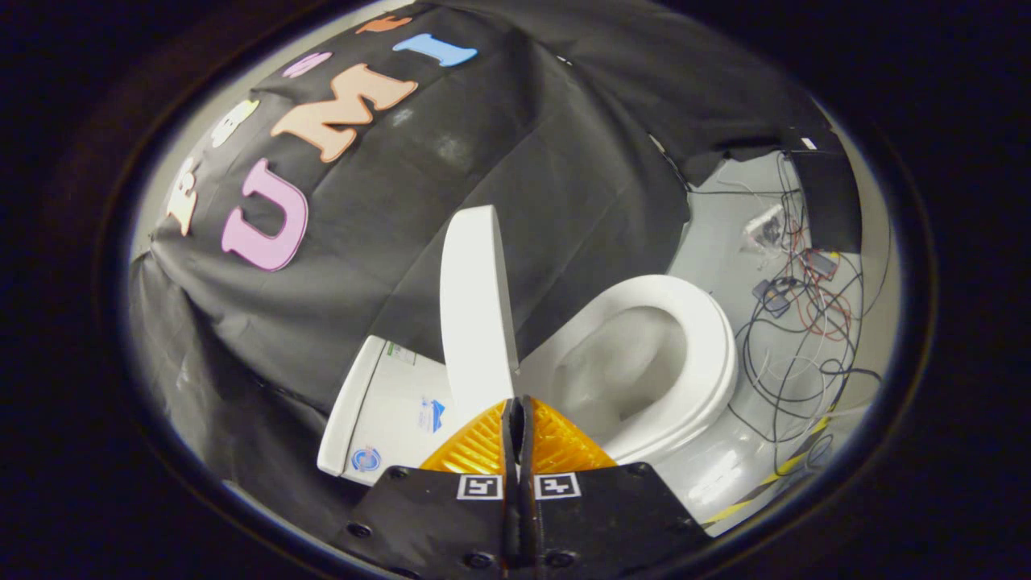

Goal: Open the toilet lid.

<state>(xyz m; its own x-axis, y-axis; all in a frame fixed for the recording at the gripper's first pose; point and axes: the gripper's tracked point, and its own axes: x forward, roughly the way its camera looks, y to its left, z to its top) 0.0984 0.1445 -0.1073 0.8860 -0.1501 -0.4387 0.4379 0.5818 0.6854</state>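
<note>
you are looking down at a pale grey floor, and everything here rests on it. the white toilet stands on that floor just beyond your closed jaws, its base meeting the floor on the bowl side. past the bowl, a loose tangle of black and red cables sprawls across the floor, with a few small dark boxes lying among the wires. nearer the toilet's base, a strip of yellow and black tape runs flat along the floor, with cables crossing over it.
</note>
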